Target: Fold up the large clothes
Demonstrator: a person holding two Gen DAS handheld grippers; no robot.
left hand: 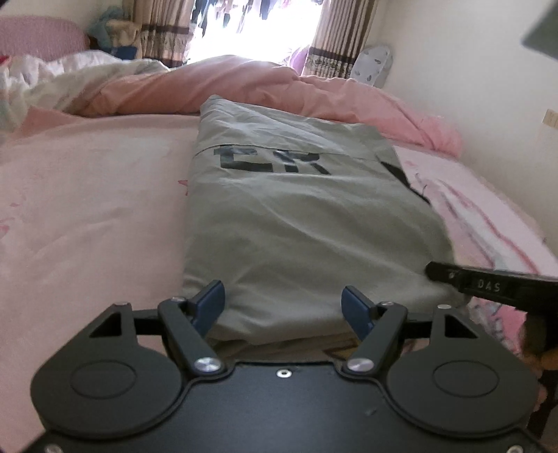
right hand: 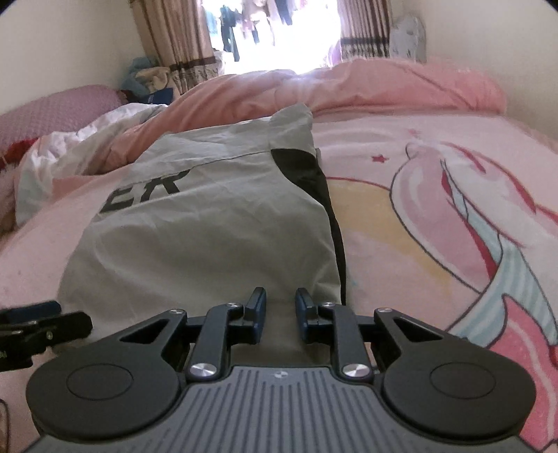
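A pink bedsheet (right hand: pixel 401 216) printed with a cartoon figure is spread over the bed. A pink quilt (left hand: pixel 223 87) is bunched along the far side, with a white blanket (left hand: pixel 66 76) crumpled beside it. Striped curtains (right hand: pixel 174 38) are drawn apart at a bright window (right hand: pixel 275 31), where hanging clothes are seen. A pink headboard (left hand: pixel 38 35) is set against the wall.

light: daylight, window (left hand: pixel 251 31) blown out | edges: fisheye bend, soft blur | shadows: faint

Right hand-held gripper (right hand: pixel 280 305) (jaws slightly apart) over folded grey garment (right hand: pixel 209 226).
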